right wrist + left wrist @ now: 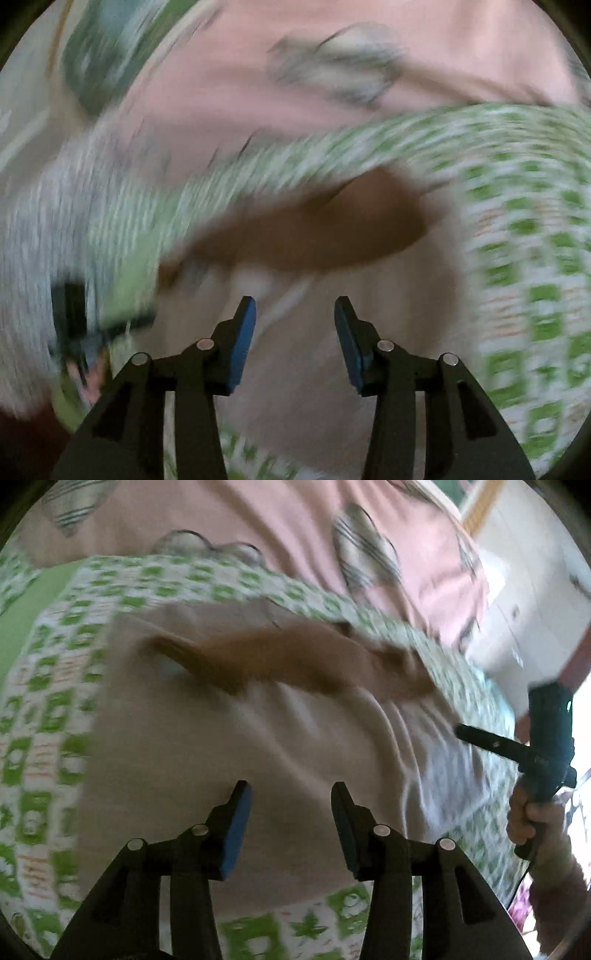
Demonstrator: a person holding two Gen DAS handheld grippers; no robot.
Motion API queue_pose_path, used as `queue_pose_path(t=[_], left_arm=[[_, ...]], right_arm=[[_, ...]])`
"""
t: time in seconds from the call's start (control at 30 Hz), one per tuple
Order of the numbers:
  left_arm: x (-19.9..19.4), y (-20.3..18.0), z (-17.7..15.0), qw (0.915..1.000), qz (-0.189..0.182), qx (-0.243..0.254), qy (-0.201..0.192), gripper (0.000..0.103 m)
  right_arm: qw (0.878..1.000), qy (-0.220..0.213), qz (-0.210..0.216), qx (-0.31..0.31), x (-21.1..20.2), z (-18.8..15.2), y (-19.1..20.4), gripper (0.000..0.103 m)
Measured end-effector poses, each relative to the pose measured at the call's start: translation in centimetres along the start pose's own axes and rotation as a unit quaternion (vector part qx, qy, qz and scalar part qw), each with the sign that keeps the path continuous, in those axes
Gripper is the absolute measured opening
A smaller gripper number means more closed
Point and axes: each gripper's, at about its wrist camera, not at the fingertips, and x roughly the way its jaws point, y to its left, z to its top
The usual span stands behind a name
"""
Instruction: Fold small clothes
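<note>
A small beige garment with a brown collar band lies spread on a green-and-white patterned sheet. My left gripper is open and empty, hovering over the garment's near part. The right gripper shows in the left wrist view at the garment's right edge, held by a hand. In the blurred right wrist view my right gripper is open and empty above the beige garment, with its brown band just ahead.
A pink blanket with grey prints lies beyond the sheet; it also shows in the right wrist view. White furniture stands at the far right. The green-and-white sheet surrounds the garment.
</note>
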Motion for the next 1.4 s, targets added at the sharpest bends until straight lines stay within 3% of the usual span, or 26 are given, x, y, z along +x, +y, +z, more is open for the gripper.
queue_pose_path(t=[0.1, 0.23, 0.33, 0.4, 0.43, 0.47, 0.53, 0.6, 0.67, 0.77, 0.9, 1.2, 1.4], left_arm=[[2.3, -0.9, 1.1, 0.9991, 0.024, 0.032, 0.016, 0.046], [4.0, 2.2, 3.9, 0.9985, 0.048, 0.020, 0.016, 0.046], [4.1, 5.4, 6.3, 0.9960, 0.090, -0.002, -0.001, 0.044], [4.0, 8.0, 7.6, 0.9957, 0.087, -0.031, -0.012, 0.031], [3.7, 9.4, 8.0, 0.9955, 0.076, -0.053, -0.019, 0.033], [3.4, 10.4, 8.2, 0.9936, 0.086, -0.068, -0.026, 0.030], [2.5, 12.2, 8.0, 0.9916, 0.068, -0.104, -0.036, 0.025], [1.2, 12.7, 7.0, 0.9888, 0.057, -0.129, -0.049, 0.025], [0.2, 12.1, 6.2, 0.9882, 0.070, -0.126, -0.051, 0.027], [-2.3, 10.3, 3.6, 0.9874, 0.069, -0.128, -0.063, 0.036], [-4.7, 7.3, -0.4, 0.9853, 0.043, -0.148, -0.074, 0.042], [-6.6, 3.0, -10.1, 0.9795, 0.005, -0.198, -0.036, 0.047], [-7.0, 1.8, -13.3, 0.9794, -0.004, -0.201, -0.021, 0.053]], right_arm=[[0.997, 0.057, 0.025, -0.042, 3.8, 0.2, 1.4, 0.047], [0.995, 0.090, -0.010, -0.028, 6.5, 1.7, -1.1, 0.045], [0.997, 0.042, -0.060, 0.014, 5.9, 4.2, -4.9, 0.042], [0.991, 0.005, -0.127, 0.048, 4.8, 5.4, -7.0, 0.043], [0.989, -0.016, -0.121, 0.079, 4.0, 5.8, -8.5, 0.043], [0.985, -0.041, -0.121, 0.117, 3.0, 5.9, -10.0, 0.044], [0.976, -0.062, -0.134, 0.162, 1.6, 5.7, -11.6, 0.043], [0.974, -0.076, -0.106, 0.185, 0.2, 4.8, -11.7, 0.044], [0.976, -0.077, -0.109, 0.170, -0.8, 3.9, -10.3, 0.047], [0.980, -0.079, -0.083, 0.164, -2.1, 2.0, -7.9, 0.054], [0.983, -0.074, -0.063, 0.154, -2.4, -0.6, -4.4, 0.057], [0.987, -0.048, -0.026, 0.151, -3.3, -8.0, 1.0, 0.061], [0.985, -0.036, -0.013, 0.167, -3.8, -11.2, 2.3, 0.062]])
